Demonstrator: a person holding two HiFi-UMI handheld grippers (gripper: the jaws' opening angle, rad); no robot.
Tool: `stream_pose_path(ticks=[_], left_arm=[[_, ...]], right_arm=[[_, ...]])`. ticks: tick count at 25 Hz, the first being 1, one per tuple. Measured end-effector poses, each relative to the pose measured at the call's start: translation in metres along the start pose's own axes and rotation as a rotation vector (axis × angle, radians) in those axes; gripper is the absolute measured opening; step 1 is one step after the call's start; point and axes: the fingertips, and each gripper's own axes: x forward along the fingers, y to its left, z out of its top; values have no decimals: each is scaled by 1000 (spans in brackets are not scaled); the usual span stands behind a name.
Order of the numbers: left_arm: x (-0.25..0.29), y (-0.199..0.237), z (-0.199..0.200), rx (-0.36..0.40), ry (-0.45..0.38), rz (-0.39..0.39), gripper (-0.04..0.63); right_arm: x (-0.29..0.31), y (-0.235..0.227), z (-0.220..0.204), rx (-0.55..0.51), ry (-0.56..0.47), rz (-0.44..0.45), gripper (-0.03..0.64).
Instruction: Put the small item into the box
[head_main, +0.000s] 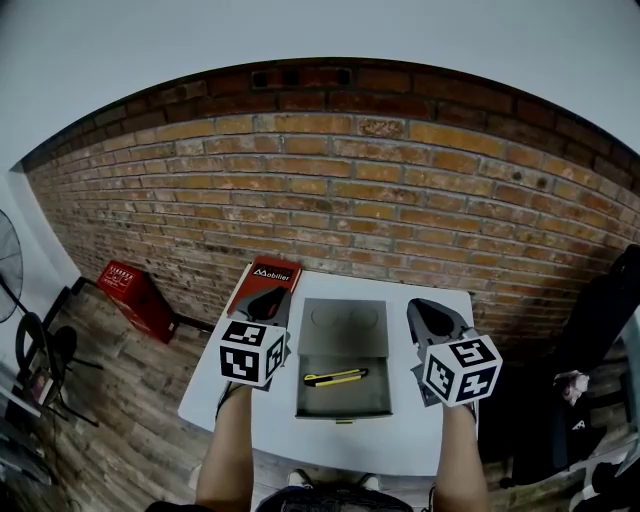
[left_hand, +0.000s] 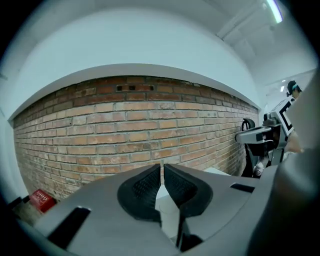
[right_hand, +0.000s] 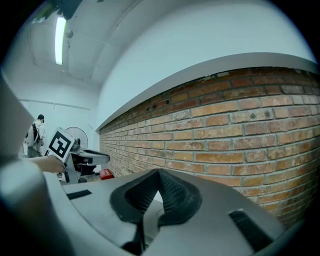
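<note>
A yellow and black utility knife (head_main: 335, 378) lies slantwise inside the grey open box (head_main: 343, 405) in the middle of the white table (head_main: 225, 405); the box's lid (head_main: 345, 322) lies flat behind it. My left gripper (head_main: 266, 298) (left_hand: 162, 165) hovers left of the box, jaws shut with nothing between them. My right gripper (head_main: 430, 312) (right_hand: 159, 171) hovers right of the box, jaws shut and empty. Both point toward the brick wall.
A red carton (head_main: 266, 281) with a white label sits at the table's far left corner. A red case (head_main: 138, 297) lies on the wooden floor by the brick wall (head_main: 350, 190). A fan (head_main: 8, 265) stands at far left. A person (right_hand: 35, 132) stands far off.
</note>
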Motion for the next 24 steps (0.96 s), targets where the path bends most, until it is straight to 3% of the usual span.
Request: stream_pose_path(ticks=[24], left_arm=[[1, -6, 0, 34, 5, -13, 37]], right_arm=[[-1, 0, 5, 2, -18, -4, 20]])
